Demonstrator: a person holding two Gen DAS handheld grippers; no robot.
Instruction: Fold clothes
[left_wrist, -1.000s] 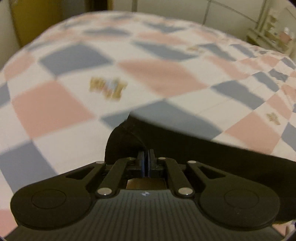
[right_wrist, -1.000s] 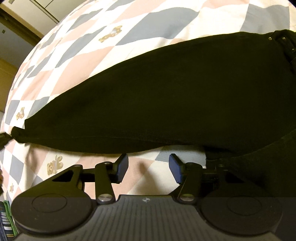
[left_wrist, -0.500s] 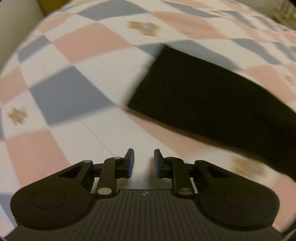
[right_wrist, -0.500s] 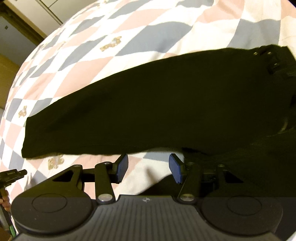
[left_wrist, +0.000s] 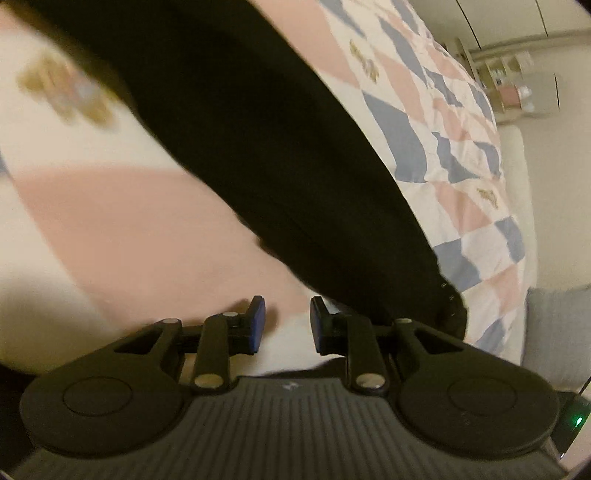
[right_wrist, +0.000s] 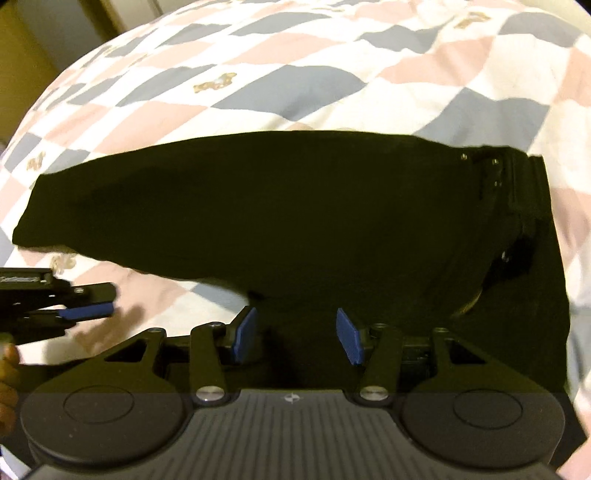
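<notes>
Black trousers (right_wrist: 280, 206) lie flat on the checked bedspread (right_wrist: 295, 74), one leg stretched to the left and the waistband with metal rivets (right_wrist: 495, 177) at the right. My right gripper (right_wrist: 295, 334) is open, low over the near edge of the trousers. In the left wrist view the same black trousers (left_wrist: 280, 147) run diagonally across the bedspread (left_wrist: 122, 236). My left gripper (left_wrist: 287, 319) is open and empty, just beside the cloth's near edge. From the right wrist view the left gripper (right_wrist: 92, 301) shows at the left edge, open.
The pink, grey-blue and white bedspread with small bear prints (right_wrist: 214, 83) covers the whole bed. A shelf with small items (left_wrist: 506, 85) stands by the far wall. A grey cushion (left_wrist: 557, 325) lies at the bed's right. A hand (right_wrist: 7, 373) holds the left gripper.
My left gripper let go of the trouser leg end, opened, and swung toward the waistband side. The leg now lies flat. My right gripper stayed open and pulled back, showing the whole garment.
</notes>
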